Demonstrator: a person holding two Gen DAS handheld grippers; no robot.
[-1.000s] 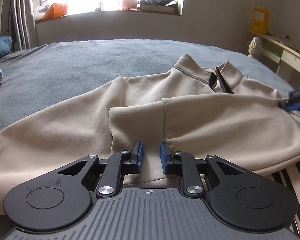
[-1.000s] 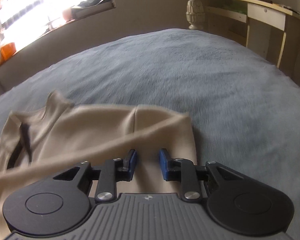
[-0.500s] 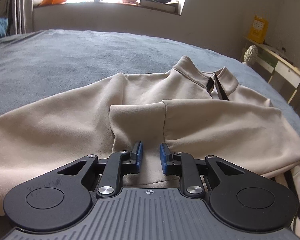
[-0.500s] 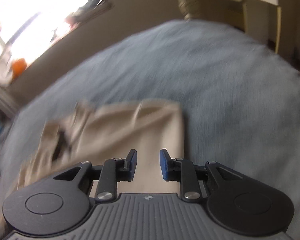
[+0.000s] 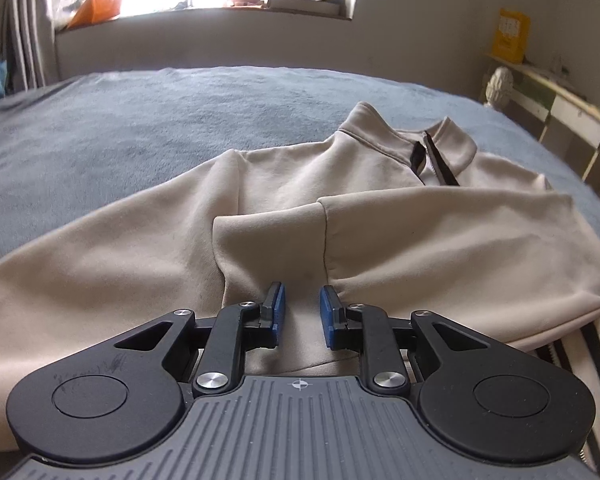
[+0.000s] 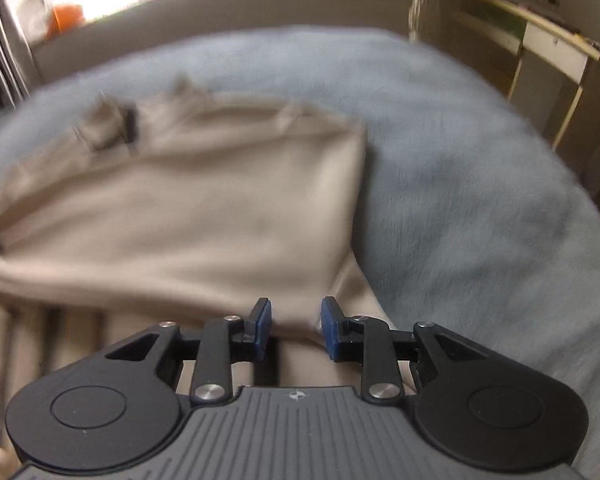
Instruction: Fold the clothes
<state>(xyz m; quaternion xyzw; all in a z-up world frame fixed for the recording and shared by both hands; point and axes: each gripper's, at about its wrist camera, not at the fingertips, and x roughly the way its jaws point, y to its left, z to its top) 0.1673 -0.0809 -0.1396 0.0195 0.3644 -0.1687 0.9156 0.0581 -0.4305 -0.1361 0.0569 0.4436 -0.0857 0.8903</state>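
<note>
Broad grey-blue plush bed cover [image 5: 148, 128] lies bare beyond and to the left of the beige zip-collar sweatshirt [image 5: 420, 240], open to passage. To the right, more bare cover [image 6: 480, 184] runs toward a pale wooden desk [image 6: 540, 40] beside the bed. The far window ledge [image 5: 204, 16] holds clutter.

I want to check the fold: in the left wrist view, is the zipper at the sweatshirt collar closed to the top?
No, the zipper on the beige sweatshirt hangs open below the collar.
</note>
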